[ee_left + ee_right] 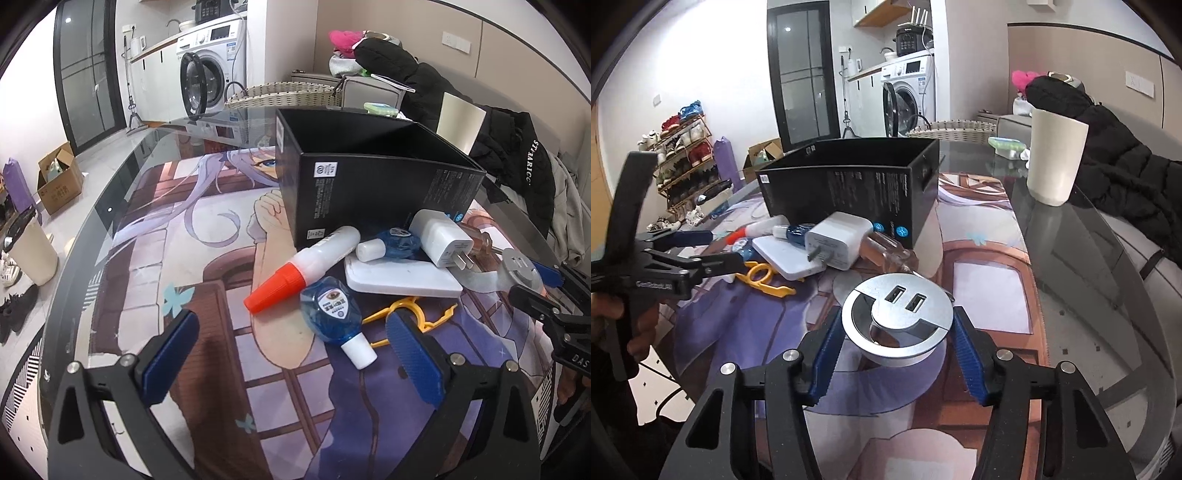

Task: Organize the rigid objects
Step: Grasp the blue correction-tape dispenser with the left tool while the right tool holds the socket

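Your right claw [895,349] grips the round silver USB hub [897,320] between its blue pads [827,360], above the counter [1089,266] (contact on the right pad looks slight). Your left claw [291,354] gapes wide and empty, near the blue bottle [332,314], beside the black box [369,184].

Yellow clip [413,314] was partly hidden behind the left gripper's right finger [413,354]; black box [388,195] print was too small to read.
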A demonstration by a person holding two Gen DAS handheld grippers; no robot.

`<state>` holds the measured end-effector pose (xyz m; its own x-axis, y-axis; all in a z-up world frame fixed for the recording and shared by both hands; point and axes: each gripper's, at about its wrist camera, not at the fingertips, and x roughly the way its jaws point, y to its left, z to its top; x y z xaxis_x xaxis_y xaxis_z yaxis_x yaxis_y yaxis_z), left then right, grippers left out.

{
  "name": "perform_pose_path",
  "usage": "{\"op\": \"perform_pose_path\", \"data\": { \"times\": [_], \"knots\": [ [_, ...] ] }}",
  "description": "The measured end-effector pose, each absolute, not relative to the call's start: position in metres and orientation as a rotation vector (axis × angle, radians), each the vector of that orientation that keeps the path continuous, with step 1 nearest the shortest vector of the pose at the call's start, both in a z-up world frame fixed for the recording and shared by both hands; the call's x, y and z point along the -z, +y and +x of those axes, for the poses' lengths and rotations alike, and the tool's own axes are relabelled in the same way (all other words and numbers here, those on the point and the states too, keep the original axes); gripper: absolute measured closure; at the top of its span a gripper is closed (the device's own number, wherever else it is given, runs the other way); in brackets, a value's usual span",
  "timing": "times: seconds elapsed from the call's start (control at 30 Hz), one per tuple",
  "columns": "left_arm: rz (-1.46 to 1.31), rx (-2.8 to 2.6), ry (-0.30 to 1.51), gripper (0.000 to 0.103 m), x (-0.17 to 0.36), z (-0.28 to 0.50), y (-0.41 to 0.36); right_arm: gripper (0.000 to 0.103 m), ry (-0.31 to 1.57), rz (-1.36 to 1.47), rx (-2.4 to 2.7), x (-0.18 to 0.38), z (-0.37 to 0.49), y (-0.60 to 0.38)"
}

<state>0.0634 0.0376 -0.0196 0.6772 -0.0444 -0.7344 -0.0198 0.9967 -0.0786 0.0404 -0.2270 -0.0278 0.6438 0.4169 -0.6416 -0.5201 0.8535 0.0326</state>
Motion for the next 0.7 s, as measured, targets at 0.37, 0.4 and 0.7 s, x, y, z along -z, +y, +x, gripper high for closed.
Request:
{"op": "perform_pose_path", "data": {
  "times": [0.37,0.4,0.7],
  "knots": [
    [-0.092,-0.015,0.828,0.033,0.024,0.057,0.049,0.045,0.664,-0.153,-0.572,0.025,0.038,-0.220],
    [-0.092,-0.020,0.828,0.033,0.023,0.056,0.049,0.045,0.664,-0.155,-0.575,0.025,0.038,-0.219],
    [-0.186,0.012,0.826,0.033,0.021,0.060,0.059,0.045,0.657,-0.156,-0.592,0.025,0.036,-0.213]
  ]
}}
